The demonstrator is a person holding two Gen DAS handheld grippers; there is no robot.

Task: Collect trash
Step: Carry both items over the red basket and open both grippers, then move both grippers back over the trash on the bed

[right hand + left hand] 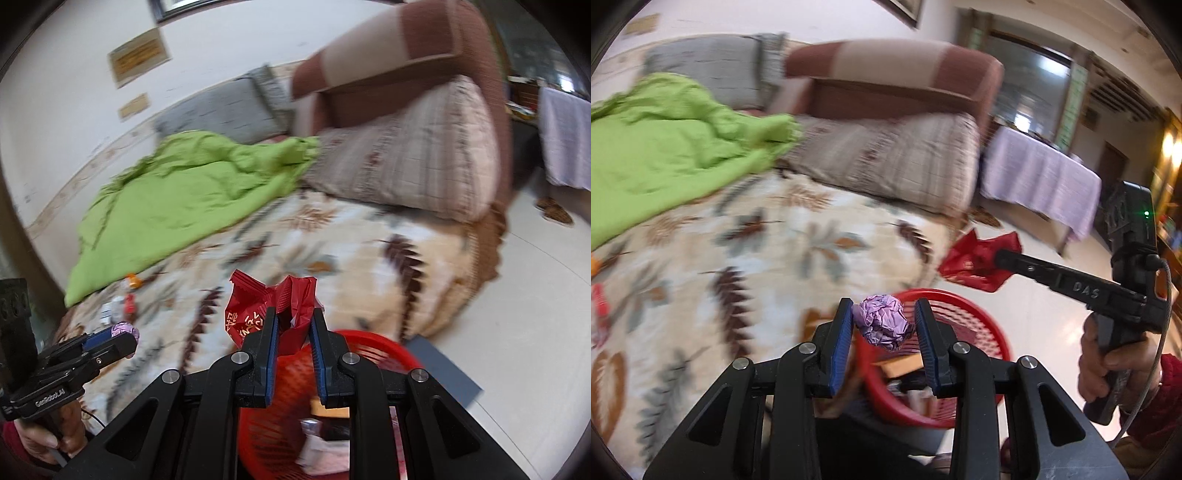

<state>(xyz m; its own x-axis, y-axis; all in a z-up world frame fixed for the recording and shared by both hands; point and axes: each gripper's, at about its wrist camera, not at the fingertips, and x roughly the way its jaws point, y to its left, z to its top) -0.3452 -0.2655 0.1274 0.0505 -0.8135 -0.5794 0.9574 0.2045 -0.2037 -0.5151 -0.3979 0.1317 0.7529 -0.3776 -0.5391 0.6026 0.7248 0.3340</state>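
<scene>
Both tools carry trash over the red basket beside the bed.

On the left, more scraps (122, 304) lie on the bed (775, 258) near the green blanket (665, 140). The left tool (882, 325) grasps a crumpled purple paper ball (882, 323) between its blue pads, poised above the near rim of the basket (979, 332). Further right, the right tool (293, 328) is clenched on a red wrapper (273, 302), also over the basket. The step in hand seems to be the drop; next, each tool likely needs to release over the opening, then go back for the scraps.
</scene>
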